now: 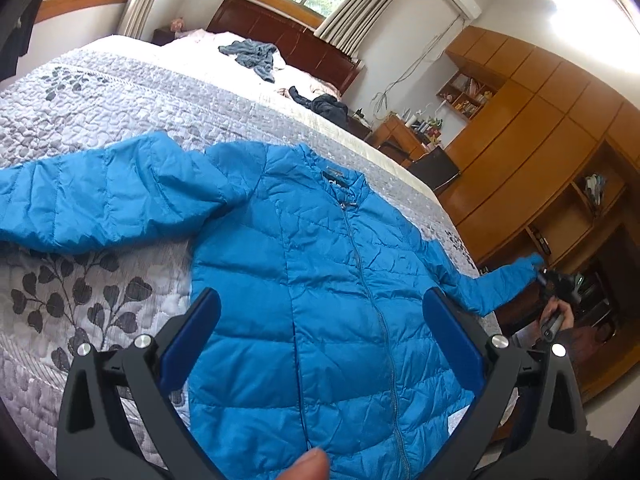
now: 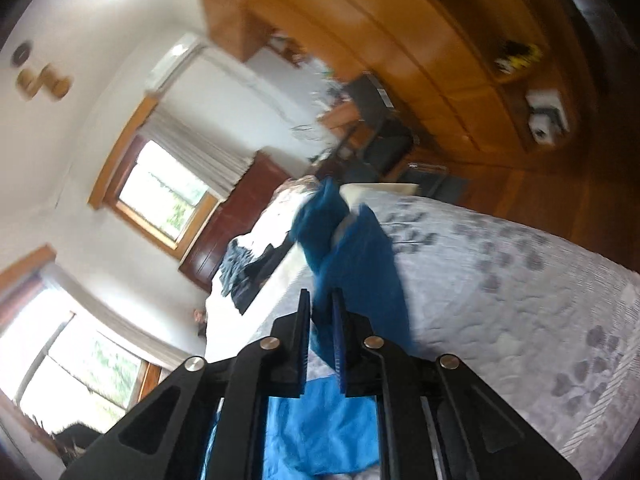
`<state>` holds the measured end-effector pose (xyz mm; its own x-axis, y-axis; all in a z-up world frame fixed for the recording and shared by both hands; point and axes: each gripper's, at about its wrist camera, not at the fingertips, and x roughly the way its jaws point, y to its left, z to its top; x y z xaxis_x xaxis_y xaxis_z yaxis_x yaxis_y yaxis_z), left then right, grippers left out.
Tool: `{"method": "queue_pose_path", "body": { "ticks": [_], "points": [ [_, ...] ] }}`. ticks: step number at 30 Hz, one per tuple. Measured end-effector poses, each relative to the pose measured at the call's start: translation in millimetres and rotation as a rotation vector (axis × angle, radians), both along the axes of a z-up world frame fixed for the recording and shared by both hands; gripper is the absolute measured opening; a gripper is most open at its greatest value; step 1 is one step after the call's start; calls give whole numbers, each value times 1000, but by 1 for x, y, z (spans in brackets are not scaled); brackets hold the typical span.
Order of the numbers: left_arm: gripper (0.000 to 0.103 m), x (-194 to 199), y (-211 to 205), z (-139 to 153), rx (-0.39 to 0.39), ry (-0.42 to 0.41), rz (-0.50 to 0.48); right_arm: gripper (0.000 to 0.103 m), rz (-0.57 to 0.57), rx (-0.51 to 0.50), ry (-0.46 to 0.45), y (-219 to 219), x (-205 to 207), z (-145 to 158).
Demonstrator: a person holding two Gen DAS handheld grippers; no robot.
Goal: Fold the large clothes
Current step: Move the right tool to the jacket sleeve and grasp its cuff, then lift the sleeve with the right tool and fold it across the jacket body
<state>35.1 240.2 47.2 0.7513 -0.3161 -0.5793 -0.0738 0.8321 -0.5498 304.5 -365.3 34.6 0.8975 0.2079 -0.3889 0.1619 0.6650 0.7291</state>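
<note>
Jacket [image 1: 320, 280]: flat on bed [image 1: 120, 92], collar away.
Left hand-held gripper [image 1: 320, 320]: wide, over hem.
Right hand-held gripper [image 2: 321, 320]: pinching sleeve [image 2: 360, 264].

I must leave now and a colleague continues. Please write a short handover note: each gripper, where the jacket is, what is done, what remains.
Left gripper: open, hovering over the lower front of the blue jacket, holding nothing.
Right gripper: shut on the jacket's sleeve end, pulled out past the edge of the bed.
Jacket: face up, zipped, flat on the grey quilt; the other sleeve is spread sideways.
Done: jacket laid out. Left: all folds, sleeves first.
</note>
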Motion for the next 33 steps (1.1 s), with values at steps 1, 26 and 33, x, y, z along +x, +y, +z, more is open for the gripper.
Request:
{"method": "queue_pose_path", "body": {
  "ticks": [1, 26, 33],
  "points": [
    [100, -1, 1, 0, -3, -2, -1, 6, 15, -11, -12, 9, 0, 5],
    [100, 20, -9, -28, 10, 31, -77, 70, 245, -1358, 597, 179, 71, -163],
    [100, 25, -3, -37, 6, 63, -64, 27, 125, -1125, 670, 127, 92, -165]
  ]
}}
